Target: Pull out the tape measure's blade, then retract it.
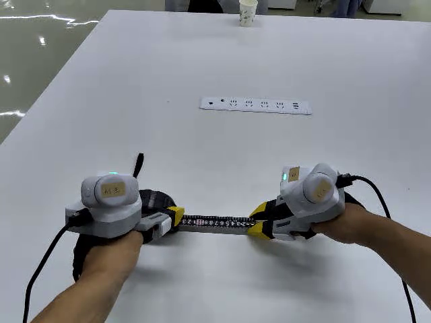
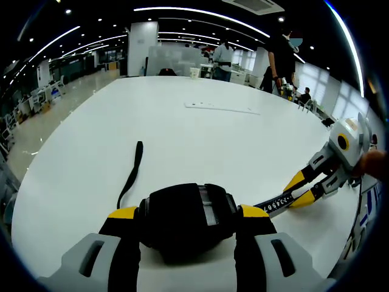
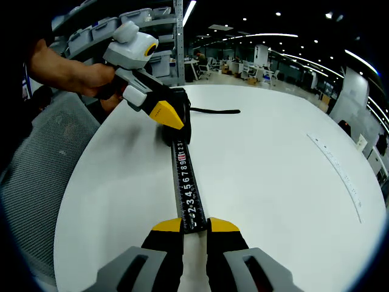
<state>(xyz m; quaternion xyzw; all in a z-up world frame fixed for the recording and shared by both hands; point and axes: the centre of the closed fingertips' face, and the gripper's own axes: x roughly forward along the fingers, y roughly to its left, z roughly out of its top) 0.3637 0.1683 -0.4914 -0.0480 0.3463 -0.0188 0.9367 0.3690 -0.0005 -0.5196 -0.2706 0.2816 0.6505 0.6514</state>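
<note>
While my left gripper (image 1: 170, 219) clamps the tape measure's black case (image 2: 182, 225), my right gripper (image 3: 194, 225) pinches the tip of the blade (image 3: 185, 176), extended between them over the white table (image 1: 269, 54).

A broad white desk (image 1: 202, 54) carries a long white power strip (image 1: 256, 105), which lies flat near the middle, its sockets in a row. Well beyond it, at the far edge, a white paper cup (image 1: 248, 11) stands upright. Glossy pale floor (image 1: 34, 54) lies beside the desk. In the right gripper view, metal shelving with grey bins (image 3: 115, 27) stands behind, and a grey mesh chair back (image 3: 30, 182) sits beside the desk.
</note>
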